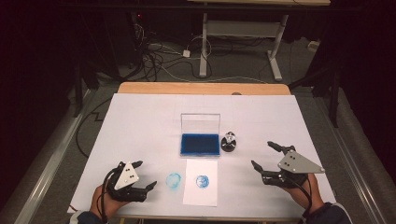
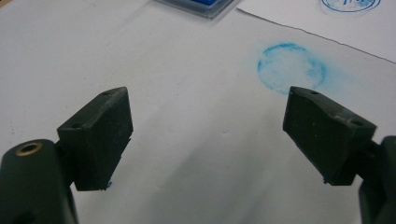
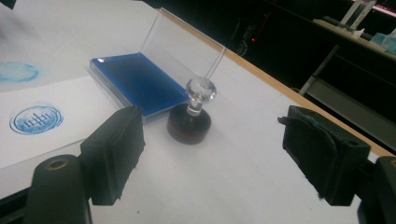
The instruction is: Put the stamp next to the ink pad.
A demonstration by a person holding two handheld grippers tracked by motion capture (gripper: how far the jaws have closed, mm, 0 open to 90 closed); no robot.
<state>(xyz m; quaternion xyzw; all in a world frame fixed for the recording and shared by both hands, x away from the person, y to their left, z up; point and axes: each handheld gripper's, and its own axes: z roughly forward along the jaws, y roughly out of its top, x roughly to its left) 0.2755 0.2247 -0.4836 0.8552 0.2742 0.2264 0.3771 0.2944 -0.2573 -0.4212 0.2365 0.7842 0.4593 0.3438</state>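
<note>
Right gripper view puts the stamp (image 3: 190, 117) ahead of the spread right gripper (image 3: 210, 156); left gripper (image 2: 208, 135) gapes too; ink pad (image 2: 205, 5) cropped beyond it.

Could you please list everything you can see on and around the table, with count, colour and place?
ink pad: one, blue, clear lid open, table centre
stamp: one, dark base, clear knob, upright right of the ink pad
paper sheet: one, white, near edge, bearing a blue round print
blue smudge: one, on the table cover left of the sheet
table: one, white cover, wooden far edge
left gripper: black, open, near left
right gripper: black, open, near right
</note>
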